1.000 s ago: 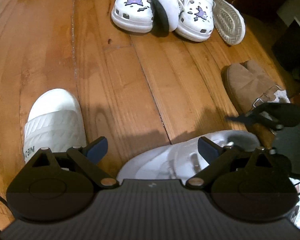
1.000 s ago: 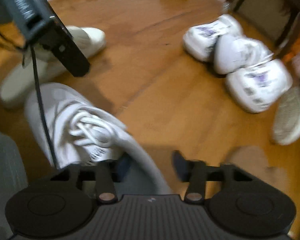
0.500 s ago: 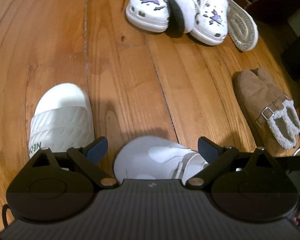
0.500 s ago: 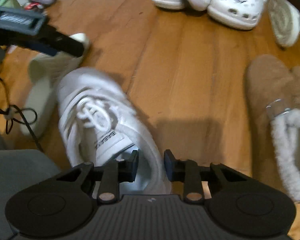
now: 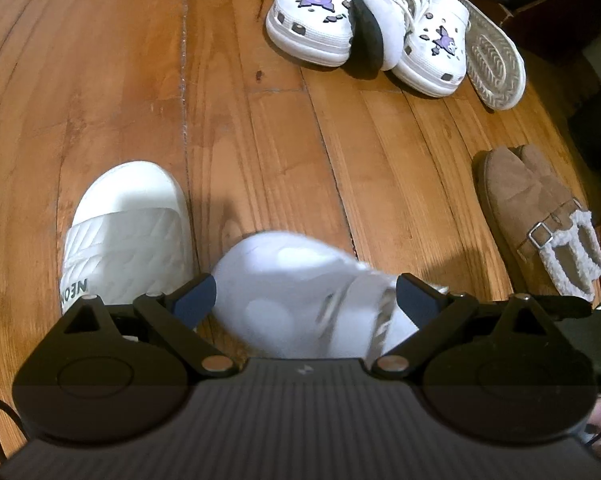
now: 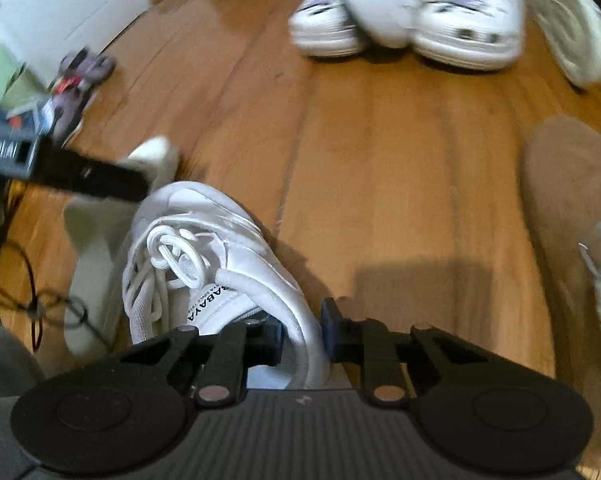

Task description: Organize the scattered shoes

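Right tool: jaws closing, with the padded collar wall of the white sneaker between them; the left pad sits inside the shoe opening, the right pad outside it. The pads appear to be on the collar, so this reads as a grip being completed at the heel end.

Left tool: jaws spread wide, holding nothing. It hangs over the toe of the same sneaker, which is blurred in that view.

Governing relation: the sneaker lies directly ahead of the right tool on the wooden floor, heel near, toe far and angled slightly left. Its long axis runs roughly along the tool's pointing line. The right hand is the nearer hand to the heel; the left is nearer the toe.

Adjacent obstruction: a white slide sandal lies just beside the sneaker on its left, apparently close enough to be nudged if the shoe swings that way.

Right side: a tan fleece-lined clog lies well apart across open boards.

Far: a cluster of two white charm clogs, a second white sneaker wedged between them, and an upturned sole.

Judgement: the bare floor between sneaker and far cluster gives the clearest travel lane.
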A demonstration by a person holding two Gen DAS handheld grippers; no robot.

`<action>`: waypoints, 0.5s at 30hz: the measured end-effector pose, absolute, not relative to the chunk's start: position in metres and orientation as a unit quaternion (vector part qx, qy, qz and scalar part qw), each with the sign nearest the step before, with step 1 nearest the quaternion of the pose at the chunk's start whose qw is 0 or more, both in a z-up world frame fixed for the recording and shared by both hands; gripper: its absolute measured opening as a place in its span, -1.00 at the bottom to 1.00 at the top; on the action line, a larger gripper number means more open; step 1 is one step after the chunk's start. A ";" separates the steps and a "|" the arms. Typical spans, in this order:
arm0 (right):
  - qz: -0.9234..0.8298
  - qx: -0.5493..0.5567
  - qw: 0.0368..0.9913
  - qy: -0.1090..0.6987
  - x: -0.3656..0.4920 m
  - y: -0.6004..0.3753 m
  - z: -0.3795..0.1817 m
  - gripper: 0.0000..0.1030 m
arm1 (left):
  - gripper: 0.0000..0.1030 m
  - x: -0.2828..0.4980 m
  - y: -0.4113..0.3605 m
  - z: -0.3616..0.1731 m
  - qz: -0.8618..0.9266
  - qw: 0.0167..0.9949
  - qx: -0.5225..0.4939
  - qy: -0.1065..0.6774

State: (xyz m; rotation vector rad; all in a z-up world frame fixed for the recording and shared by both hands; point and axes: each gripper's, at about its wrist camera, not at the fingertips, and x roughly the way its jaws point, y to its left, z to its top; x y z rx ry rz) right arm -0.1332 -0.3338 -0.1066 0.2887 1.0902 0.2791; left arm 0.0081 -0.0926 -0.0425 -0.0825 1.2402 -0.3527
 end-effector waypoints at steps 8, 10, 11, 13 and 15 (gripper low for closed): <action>0.065 0.228 0.838 0.491 -0.148 -0.378 -0.094 -0.54 | 0.90 0.005 -0.096 -0.042 -0.172 0.798 -0.038 0.577; 0.037 0.256 0.836 0.483 -0.150 -0.390 -0.094 -0.54 | 0.90 0.005 -0.097 -0.043 -0.173 0.797 -0.037 0.578; 0.015 0.266 0.838 0.476 -0.150 -0.396 -0.094 -0.54 | 0.90 0.005 -0.098 -0.043 -0.174 0.797 -0.037 0.578; -0.015 0.278 0.844 0.458 -0.158 -0.409 -0.088 -0.52 | 0.90 0.005 -0.098 -0.043 -0.174 0.797 -0.037 0.577; -0.045 0.305 0.843 0.441 -0.169 -0.417 -0.079 -0.49 | 0.90 0.005 -0.098 -0.044 -0.175 0.796 -0.037 0.578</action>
